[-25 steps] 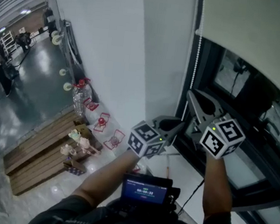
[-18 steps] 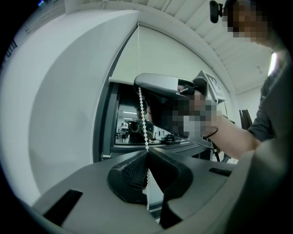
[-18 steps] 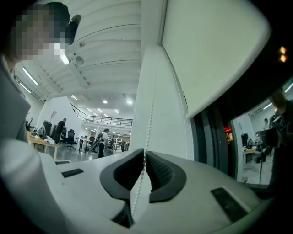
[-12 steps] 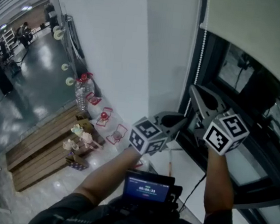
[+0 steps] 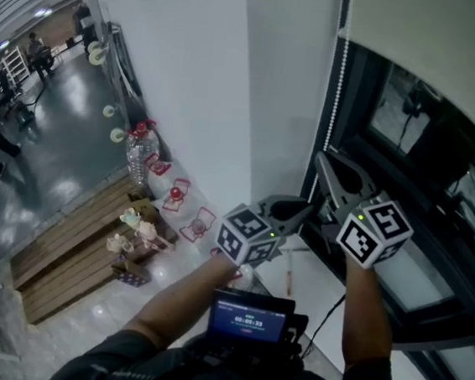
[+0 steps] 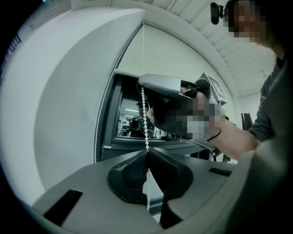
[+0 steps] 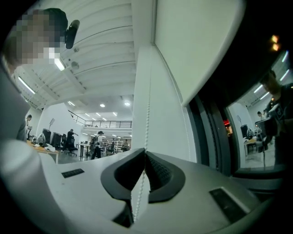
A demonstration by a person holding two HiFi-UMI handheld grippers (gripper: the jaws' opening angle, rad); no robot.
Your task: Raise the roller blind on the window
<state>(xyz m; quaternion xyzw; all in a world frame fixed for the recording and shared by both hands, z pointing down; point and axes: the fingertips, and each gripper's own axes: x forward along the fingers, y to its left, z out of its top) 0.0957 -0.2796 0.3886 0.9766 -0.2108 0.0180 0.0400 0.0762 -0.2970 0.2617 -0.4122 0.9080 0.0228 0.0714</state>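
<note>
- Right gripper (image 7: 145,151): the jaws stood a little apart a second earlier and are now pressed together on the bead chain (image 7: 147,114). The beads run in at the tips and out below the pads.
- Left gripper (image 6: 146,153): no change, its jaws are pinched tight on the same chain (image 6: 145,119). The strand drops straight from the right gripper (image 6: 141,84) above into the left one's tips.
- Head view: both grippers sit in much the same place as a second ago. The right gripper (image 5: 323,158) is higher on the chain (image 5: 339,94) and the left gripper (image 5: 309,208) is just below it.
- Roller blind (image 5: 430,45): it covers the upper part of the window (image 5: 412,136), with dark glass exposed under its bottom edge. Any shift of that edge between frames cannot be told apart from head movement.
- Reading: the fresh grip higher up looks like the reach half of a hand-over-hand pull, so the task is partly done.
- Next, as a judgement: the lower grip probably has to let go before the upper one can draw the strand down. A second strand lies along the frame, so keeping to one strand matters.
</note>
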